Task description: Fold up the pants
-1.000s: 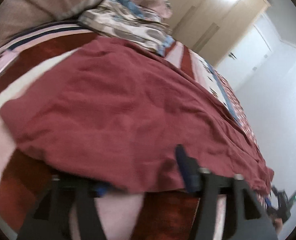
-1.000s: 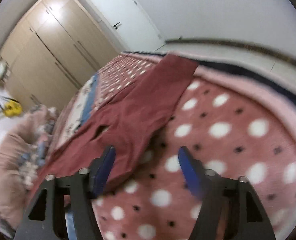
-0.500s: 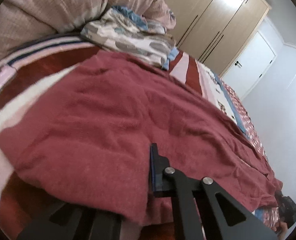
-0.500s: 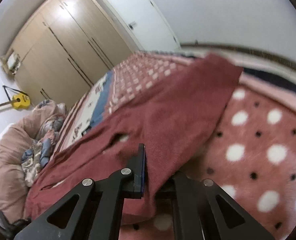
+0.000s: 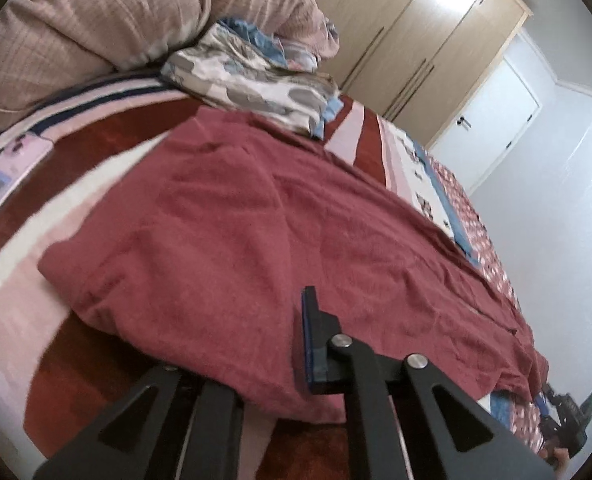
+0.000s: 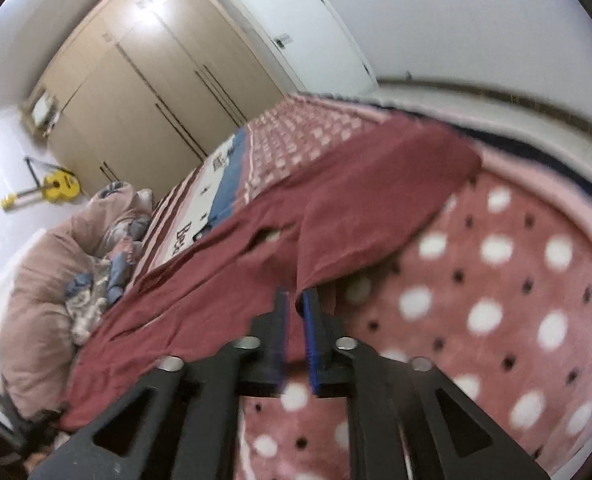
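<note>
Pants [image 5: 255,240], maroon and crumpled, cross both frames; left gripper [image 5: 271,356] and right gripper [image 6: 293,320] each pinch their hem low-centre.

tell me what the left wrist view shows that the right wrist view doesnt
Only the left wrist view shows the striped red, white and pink blanket end under the trousers' wide end.

Only the right wrist view shows the yellow guitar and the white-dotted pink fleece blanket.

Both show the dark red fabric trousers, the tan quilted duvet, the beige wooden wardrobe and a gripper shut on the cloth: left gripper, right gripper.
</note>
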